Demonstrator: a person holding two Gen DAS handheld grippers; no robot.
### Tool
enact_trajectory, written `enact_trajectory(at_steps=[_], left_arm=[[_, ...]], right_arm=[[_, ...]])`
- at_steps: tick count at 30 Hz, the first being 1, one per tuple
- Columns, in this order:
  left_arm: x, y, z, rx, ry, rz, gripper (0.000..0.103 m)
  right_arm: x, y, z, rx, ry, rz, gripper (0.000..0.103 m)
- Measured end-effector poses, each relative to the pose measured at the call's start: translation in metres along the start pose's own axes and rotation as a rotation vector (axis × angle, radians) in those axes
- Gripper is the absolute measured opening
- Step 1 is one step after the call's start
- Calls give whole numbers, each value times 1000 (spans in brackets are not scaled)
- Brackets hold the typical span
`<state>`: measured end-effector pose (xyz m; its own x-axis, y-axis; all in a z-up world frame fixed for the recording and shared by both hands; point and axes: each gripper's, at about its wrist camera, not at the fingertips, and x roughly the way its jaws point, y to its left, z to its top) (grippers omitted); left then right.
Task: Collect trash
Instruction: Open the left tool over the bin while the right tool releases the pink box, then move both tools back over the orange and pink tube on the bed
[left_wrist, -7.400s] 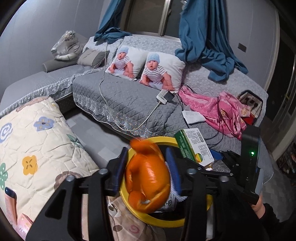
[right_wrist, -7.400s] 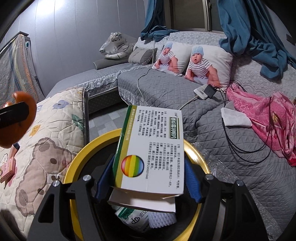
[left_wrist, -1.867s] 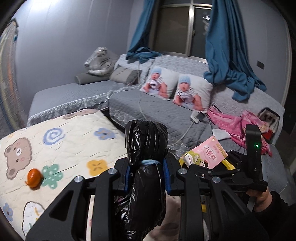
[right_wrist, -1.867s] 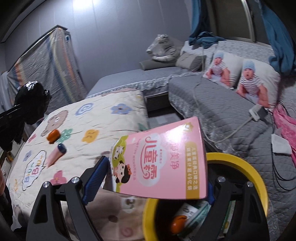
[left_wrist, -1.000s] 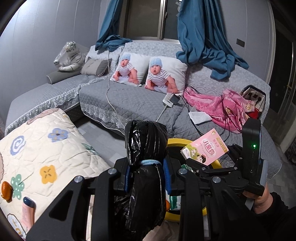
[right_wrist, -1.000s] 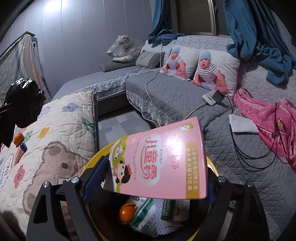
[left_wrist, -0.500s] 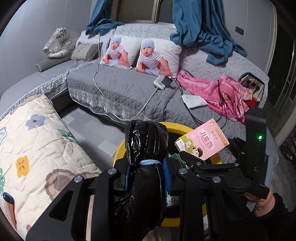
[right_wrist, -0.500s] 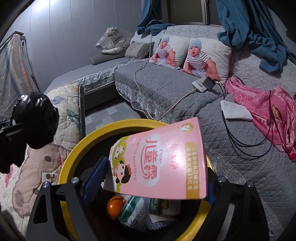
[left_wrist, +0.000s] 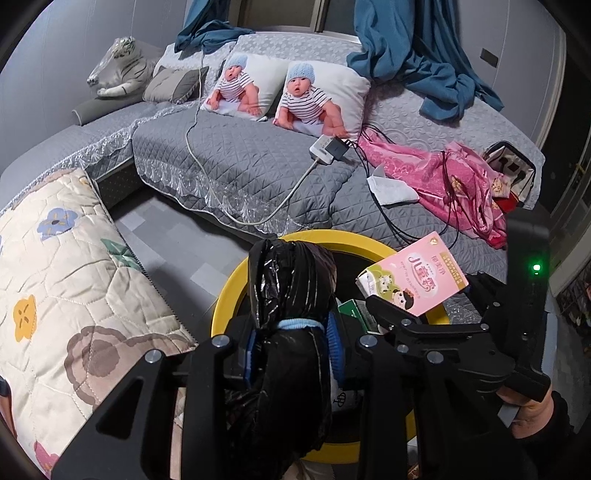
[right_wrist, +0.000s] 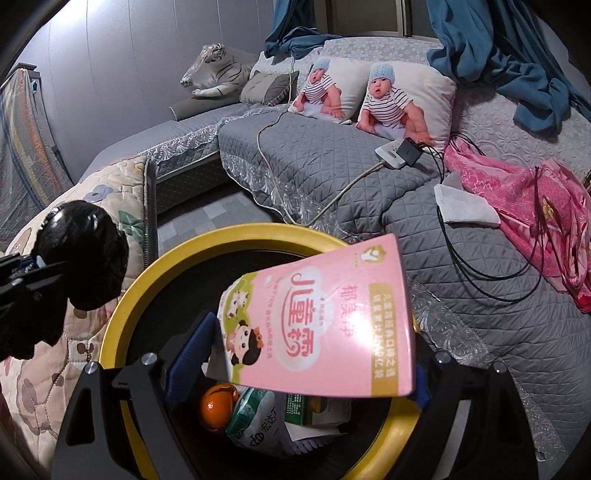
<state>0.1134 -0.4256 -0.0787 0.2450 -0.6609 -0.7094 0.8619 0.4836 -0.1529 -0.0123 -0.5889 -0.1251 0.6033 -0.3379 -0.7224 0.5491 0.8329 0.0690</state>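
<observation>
Both grippers have swung over the yellow bin, jaws gripping black bag and pink box, ready to drop.

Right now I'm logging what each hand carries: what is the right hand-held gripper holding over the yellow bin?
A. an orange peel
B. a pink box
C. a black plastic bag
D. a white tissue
B: the right hand-held gripper clamps the pink box above the yellow bin.

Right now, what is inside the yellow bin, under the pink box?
In the yellow bin, below the pink box, lie an orange peel, a green-white packet and a green box. Anything deeper is covered.
</observation>
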Motion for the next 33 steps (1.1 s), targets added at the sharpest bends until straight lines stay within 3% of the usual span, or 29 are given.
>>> enact_trajectory(at_steps=[3,5,10,20,33], left_arm=[[1,6,0,-37,-1,3,45],[0,12,1,-63,-10,5,65],[-6,24,1,-107,-30,8,76],[-41,54,-1,-162,-100,49,83],[-125,134,-29,-236,-222,228,88]], right_arm=[[-2,0,2,-17,-7,-11,85],[-4,0,3,-21,-17,-34,87],[-9,-4,5,-12,-18,-55,89],[-26,10,13,-23,-61,-23,89],[-59,88,29,-136,-185,171,89]])
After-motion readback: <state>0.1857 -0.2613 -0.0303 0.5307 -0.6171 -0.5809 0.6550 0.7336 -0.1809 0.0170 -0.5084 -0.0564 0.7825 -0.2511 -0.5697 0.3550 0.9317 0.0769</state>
